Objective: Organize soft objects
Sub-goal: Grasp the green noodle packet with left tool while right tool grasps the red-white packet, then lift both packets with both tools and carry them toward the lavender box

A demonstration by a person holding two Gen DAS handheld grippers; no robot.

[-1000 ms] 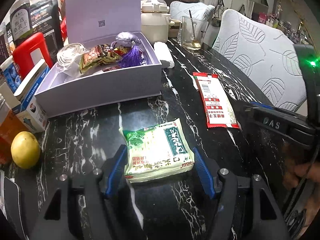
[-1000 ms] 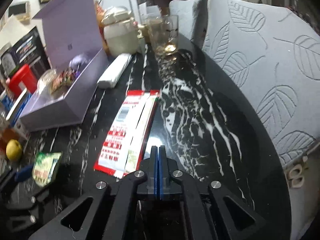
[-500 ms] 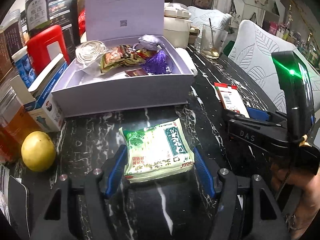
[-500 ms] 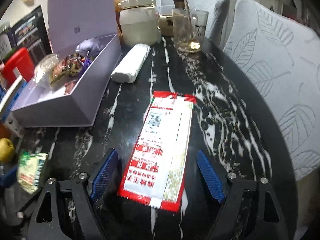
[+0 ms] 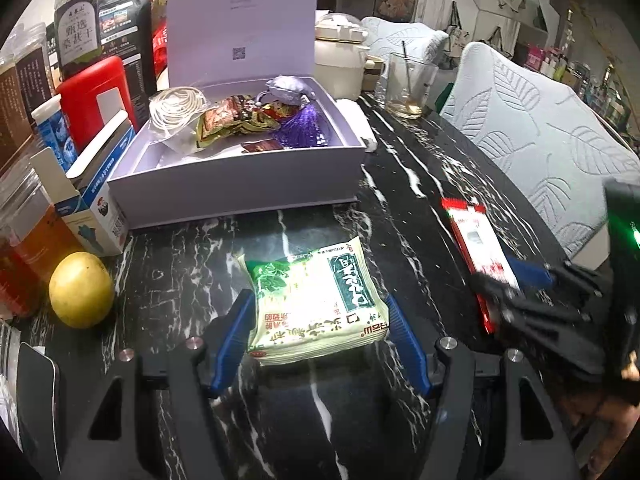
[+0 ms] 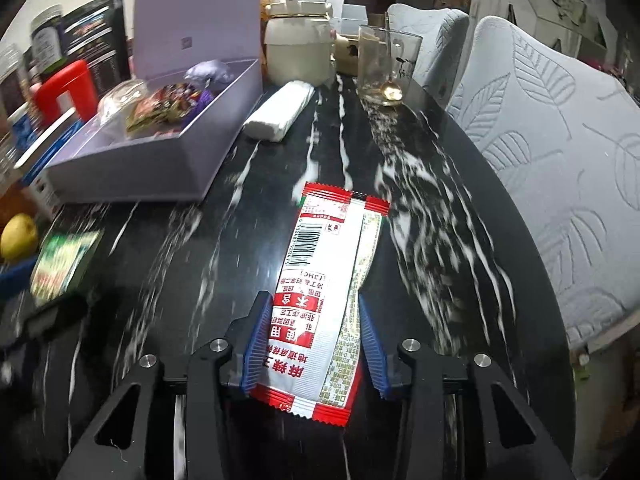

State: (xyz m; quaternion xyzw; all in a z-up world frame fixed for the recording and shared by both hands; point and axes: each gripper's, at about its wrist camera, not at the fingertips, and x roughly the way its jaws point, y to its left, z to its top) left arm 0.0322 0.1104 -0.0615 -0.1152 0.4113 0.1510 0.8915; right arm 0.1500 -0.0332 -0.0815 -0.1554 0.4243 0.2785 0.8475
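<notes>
lilac box: snacks, cord, pouch; left gripper clamps green packet; right gripper, closing, pinches red packet

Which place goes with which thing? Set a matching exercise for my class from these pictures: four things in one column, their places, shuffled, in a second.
Things
1. green and white snack packet
2. long red and white sachet
3. yellow round fruit
4. purple tasselled pouch

Places
A. inside the open lilac box
B. between the left gripper's blue pads
C. on the dark marble table, beside a blue and white carton
D. between the right gripper's blue pads

Pairs: 1-B, 2-D, 3-C, 4-A
</notes>
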